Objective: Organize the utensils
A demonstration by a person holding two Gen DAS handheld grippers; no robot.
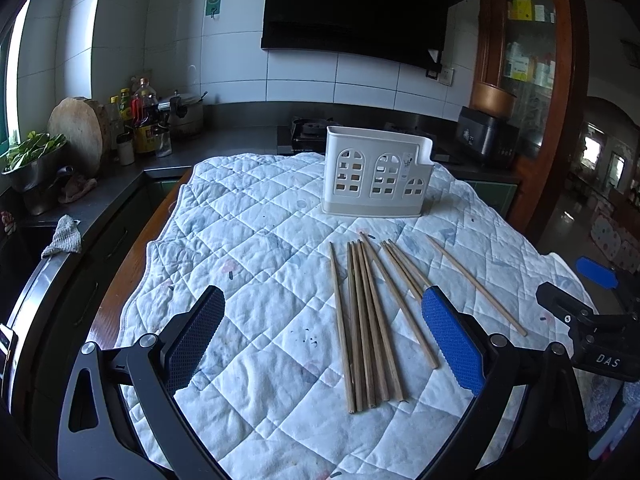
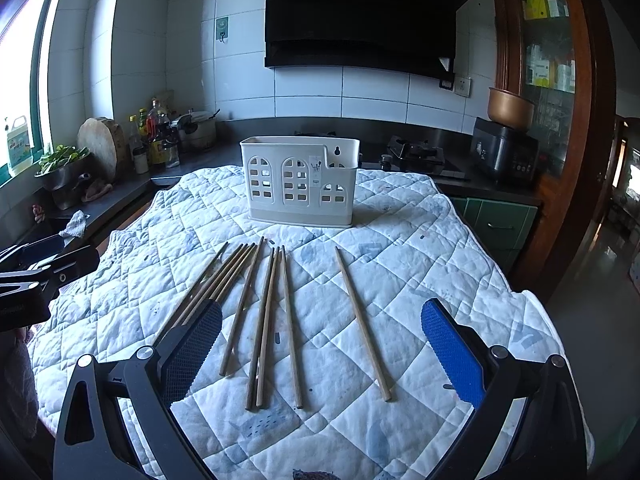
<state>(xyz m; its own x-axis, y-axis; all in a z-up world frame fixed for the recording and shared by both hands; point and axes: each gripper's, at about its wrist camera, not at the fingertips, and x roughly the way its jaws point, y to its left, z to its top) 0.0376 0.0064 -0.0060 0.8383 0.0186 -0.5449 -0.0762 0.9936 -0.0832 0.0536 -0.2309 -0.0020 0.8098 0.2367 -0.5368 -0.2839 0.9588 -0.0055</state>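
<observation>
Currently: Chopsticks Loose, Holder Empty, Both Grippers Wide

Largest in view is the quilted cloth [image 2: 420, 248], which covers the table and carries every task item. At its far side stands the white utensil holder [image 2: 300, 182], upright, with arched cut-outs facing the cameras; nothing shows above its rim. Between the holder and the grippers lie the wooden chopsticks [image 2: 268, 320], flat on the cloth and fanned roughly toward the holder. One single chopstick [image 2: 362, 320] lies apart on the right, clear of the others.

Procedure, as judged: no stick has been collected yet, so the step in hand is a first pick. The isolated stick appears the easiest target, having free cloth on both sides. Approach from above, straddle it near mid-length, and close squarely so it does not pivot. Tilt it upright before lowering it into the holder's open top.

Gripper state: the right gripper [image 2: 322, 344] stands wide apart above the sticks, holding and touching nothing. The left gripper [image 1: 322, 340] is equally wide and empty, hovering over the bunched sticks.
</observation>
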